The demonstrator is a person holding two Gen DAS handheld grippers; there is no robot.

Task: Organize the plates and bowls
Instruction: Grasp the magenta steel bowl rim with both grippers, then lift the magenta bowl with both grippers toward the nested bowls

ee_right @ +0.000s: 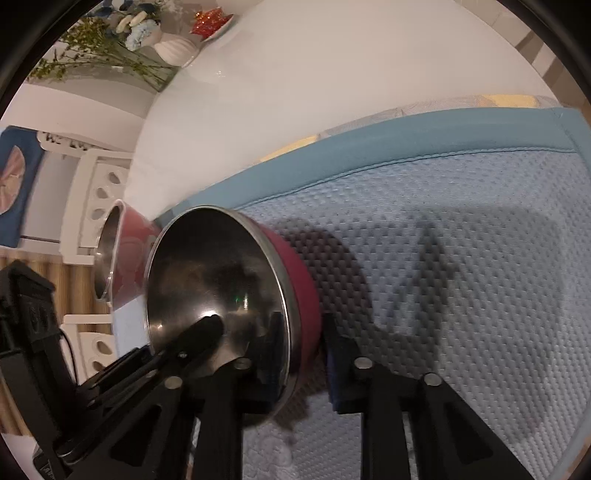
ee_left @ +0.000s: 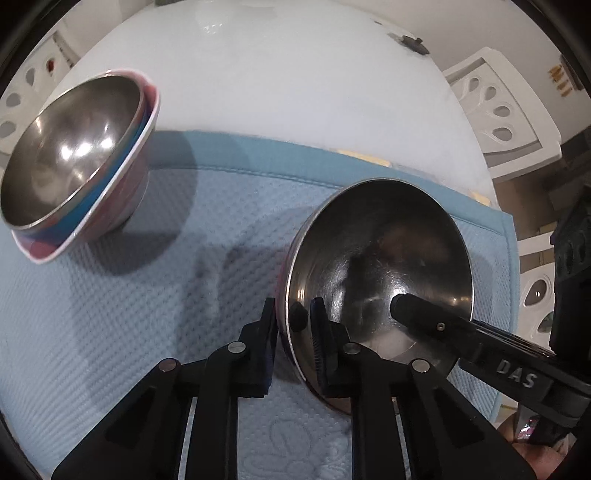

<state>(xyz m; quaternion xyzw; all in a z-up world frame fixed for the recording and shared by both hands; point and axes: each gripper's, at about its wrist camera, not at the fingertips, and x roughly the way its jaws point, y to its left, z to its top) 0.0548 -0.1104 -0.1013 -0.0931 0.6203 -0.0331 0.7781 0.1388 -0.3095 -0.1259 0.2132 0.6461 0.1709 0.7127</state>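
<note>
A steel-lined bowl with a pink-red outside (ee_left: 388, 240) (ee_right: 207, 266) stands on a blue waffle mat (ee_left: 147, 295) (ee_right: 461, 240). My left gripper (ee_left: 293, 314) is shut on its near rim, one finger inside and one outside. My right gripper (ee_right: 301, 332) is shut on the rim of the same bowl at another spot. Its inner finger (ee_left: 424, 321) shows in the left wrist view, reaching into the bowl from the right. The left gripper's inner finger (ee_right: 207, 328) shows in the right wrist view. A stack of nested bowls (ee_left: 74, 155) (ee_right: 118, 254), steel on top, stands apart on the mat.
The mat lies on a glossy white table (ee_left: 277, 81) (ee_right: 295, 74). White chairs (ee_left: 498, 110) stand around it. At the far end are a white vase with flowers (ee_right: 173, 48) and a red dish (ee_right: 212, 20). A small dark object (ee_left: 412, 42) lies on the table.
</note>
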